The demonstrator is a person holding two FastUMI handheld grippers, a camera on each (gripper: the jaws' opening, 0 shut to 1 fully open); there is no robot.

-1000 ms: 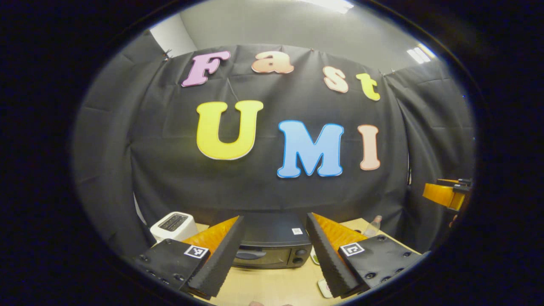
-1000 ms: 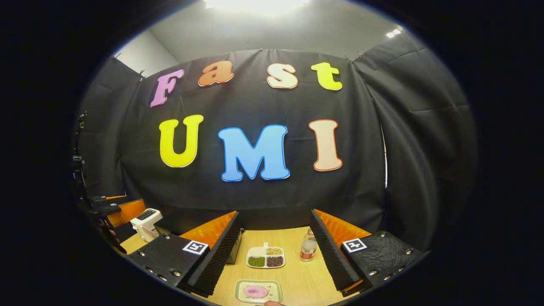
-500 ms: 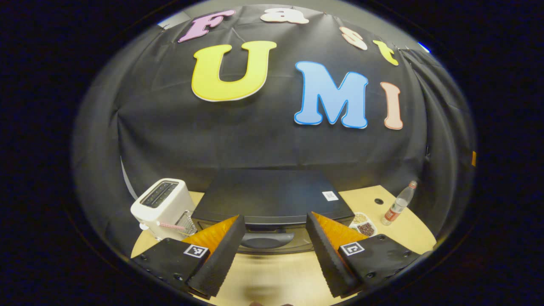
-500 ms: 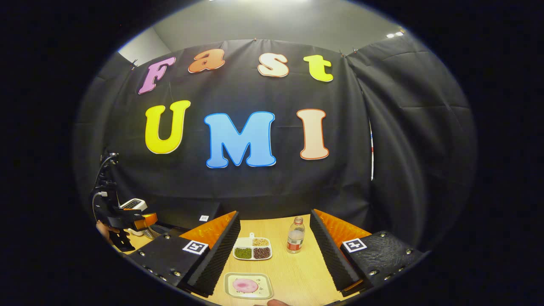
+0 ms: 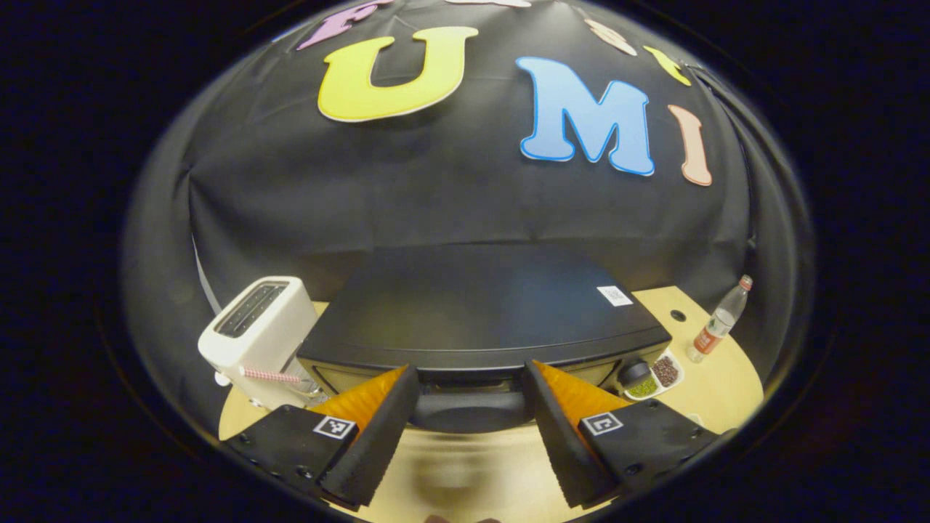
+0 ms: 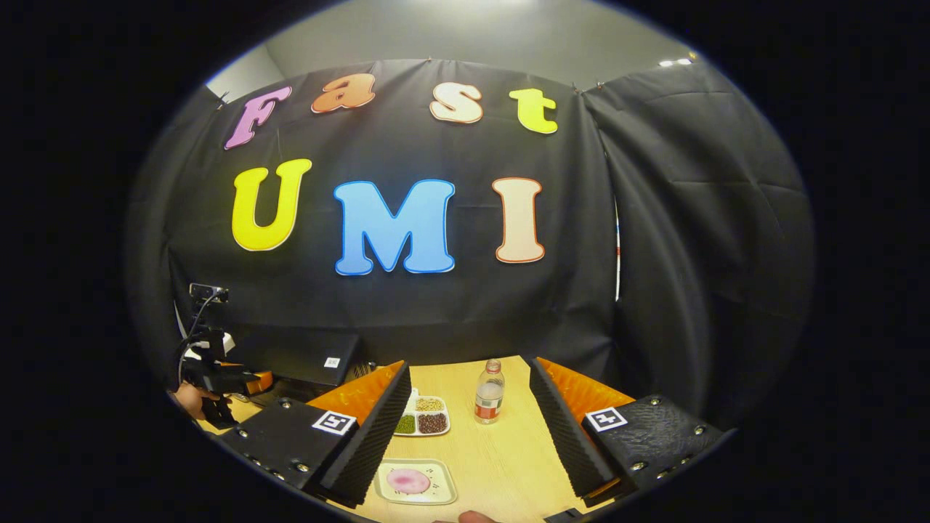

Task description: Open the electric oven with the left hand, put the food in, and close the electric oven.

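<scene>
Since half a second ago the left gripper [image 5: 468,428] has closed in on the electric oven [image 5: 479,312]: in the left gripper view the oven now looms larger, and its dark door handle [image 5: 468,408] sits right between the two spread fingers, which stand released, wide apart, with no visible contact on the handle. The oven door looks shut, though the fingers cover most of its front. In the right gripper view the right gripper [image 6: 468,443] has drifted a little, so the plates lie slightly lower left than before; its fingers are likewise released and hold nothing. Nearest, at 6 o'clock in that view, one small plate [image 6: 436,490] carries the food [image 6: 408,480], a single pink round piece, resting on the worktop [image 6: 501,465]; part of the plate is hidden behind the finger at 7 o'clock. Beyond it lies one divided dish [image 6: 425,420] of green, brown and pale grains, partly cut off by the same finger, and just beside it at 12 o'clock stands one upright bottle [image 6: 489,401]. Farther off at 9 o'clock the left gripper and the hand [image 6: 190,399] holding it appear small and hard to make out. In the left gripper view one white toaster [image 5: 254,338] stands at 9 o'clock, just beside the oven.
</scene>
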